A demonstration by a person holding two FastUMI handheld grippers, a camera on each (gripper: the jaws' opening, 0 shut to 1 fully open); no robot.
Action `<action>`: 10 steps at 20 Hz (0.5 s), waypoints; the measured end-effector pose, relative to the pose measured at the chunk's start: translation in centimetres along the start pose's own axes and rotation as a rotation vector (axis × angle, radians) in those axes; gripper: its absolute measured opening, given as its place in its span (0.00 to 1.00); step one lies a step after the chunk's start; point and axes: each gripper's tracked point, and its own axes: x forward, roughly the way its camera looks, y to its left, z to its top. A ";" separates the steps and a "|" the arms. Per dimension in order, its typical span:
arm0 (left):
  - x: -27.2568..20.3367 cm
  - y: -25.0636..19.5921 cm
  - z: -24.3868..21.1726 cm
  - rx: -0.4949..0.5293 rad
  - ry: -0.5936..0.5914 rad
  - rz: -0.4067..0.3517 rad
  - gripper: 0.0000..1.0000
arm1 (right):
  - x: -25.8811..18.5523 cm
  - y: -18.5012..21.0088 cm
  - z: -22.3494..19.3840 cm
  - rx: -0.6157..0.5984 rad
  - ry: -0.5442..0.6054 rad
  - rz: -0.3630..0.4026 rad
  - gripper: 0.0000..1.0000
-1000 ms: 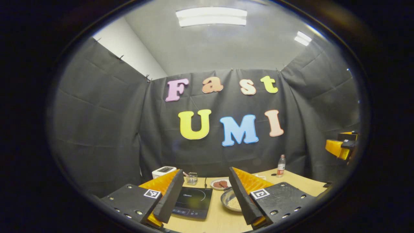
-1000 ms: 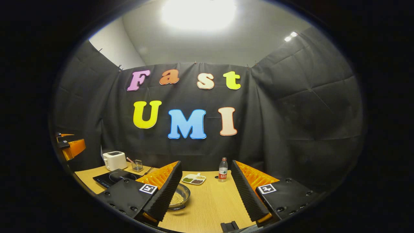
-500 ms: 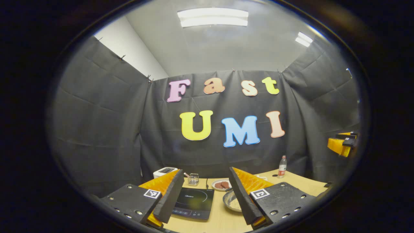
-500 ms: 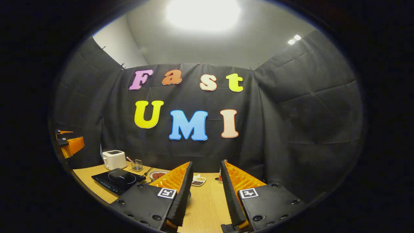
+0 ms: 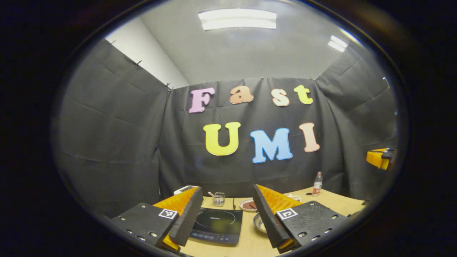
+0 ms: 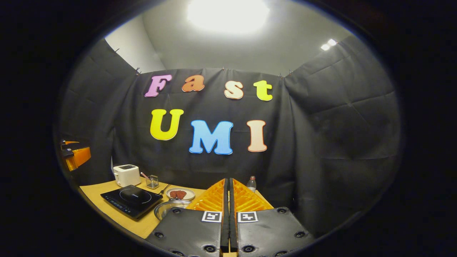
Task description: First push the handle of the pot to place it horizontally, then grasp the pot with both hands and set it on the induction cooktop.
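The pot is a shallow metal pan on the wooden table, half hidden behind the right finger of my open left gripper. Its rim also peeks out just left of my right gripper, whose fingers are pressed together with nothing between them. The pot's handle is hidden. The black induction cooktop lies between my left gripper's fingers, left of the pot; in the right gripper view the cooktop is at the lower left. Both grippers hang above the table's near side.
A plate of brown pieces sits behind the pot. A white toaster and a small glass holder stand at the back left, a water bottle at the back right. The table ends at the black cloth walls.
My right gripper has gone from wide open to shut and swung right, so the pot now lies to its left. The left gripper stayed open and shifted slightly.
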 end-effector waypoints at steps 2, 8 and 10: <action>0.5 0.8 -0.3 -0.004 -0.001 0.000 0.82 | 0.5 1.0 -0.8 0.002 0.027 0.023 0.02; 1.5 4.3 -1.3 0.000 -0.007 0.005 0.85 | 1.9 5.1 -3.8 0.006 0.125 0.108 0.02; 1.5 6.0 -1.8 0.007 0.003 0.029 0.82 | 2.4 6.7 -5.2 -0.009 0.170 0.155 0.02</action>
